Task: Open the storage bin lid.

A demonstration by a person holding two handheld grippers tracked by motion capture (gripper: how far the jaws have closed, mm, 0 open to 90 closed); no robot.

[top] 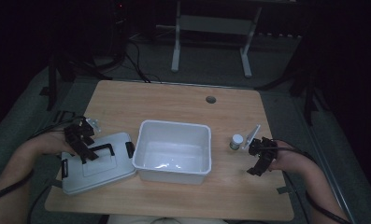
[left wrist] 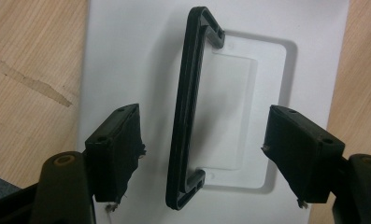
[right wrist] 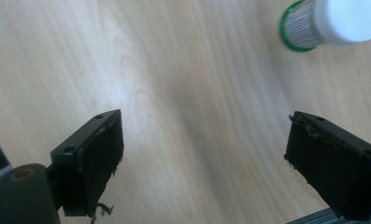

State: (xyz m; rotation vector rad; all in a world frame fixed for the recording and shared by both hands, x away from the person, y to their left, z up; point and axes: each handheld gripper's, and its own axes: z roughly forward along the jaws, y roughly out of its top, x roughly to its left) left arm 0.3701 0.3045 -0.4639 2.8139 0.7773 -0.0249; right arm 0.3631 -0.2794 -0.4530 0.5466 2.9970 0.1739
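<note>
The left gripper (left wrist: 199, 154) hangs with its jaws spread wide either side of the lid's black handle (left wrist: 188, 107), touching nothing. The grey lid (top: 96, 163) lies on the table (top: 174, 102) beside the open white bin (top: 173, 151). The right gripper (right wrist: 204, 154) is open too, over bare wood near a small white-capped bottle (right wrist: 335, 21). The lid looks already off; the bottle is not yet grasped, the bin is empty.
</note>
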